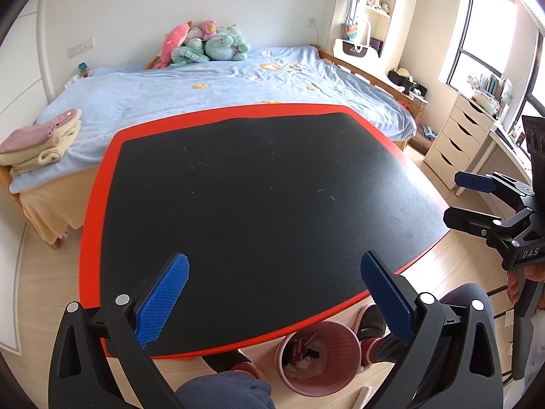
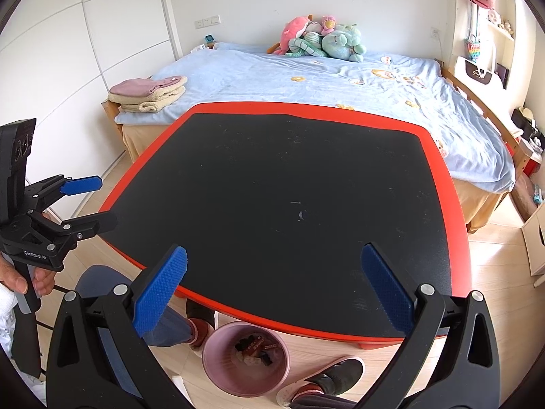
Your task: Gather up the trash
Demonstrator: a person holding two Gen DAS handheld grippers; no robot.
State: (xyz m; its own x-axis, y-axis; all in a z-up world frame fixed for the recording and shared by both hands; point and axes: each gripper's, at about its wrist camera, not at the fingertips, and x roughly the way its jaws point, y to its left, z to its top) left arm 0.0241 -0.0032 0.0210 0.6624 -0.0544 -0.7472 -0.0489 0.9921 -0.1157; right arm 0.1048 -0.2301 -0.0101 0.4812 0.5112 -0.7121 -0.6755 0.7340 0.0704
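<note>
Hovering over bare bench (image 1: 259,184), both hand-held grippers (image 1: 274,301) (image 2: 272,293) apart, empty; trash sits in pink bin (image 2: 213,364); task looks finished.

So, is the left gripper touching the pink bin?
Apart. The right wrist view shows the left gripper open, up beside the table, while the pink bin stands on the floor.

Plush toys (image 1: 207,42) on the blue bed (image 1: 238,85); folded blankets (image 2: 148,93) at its corner.
</note>
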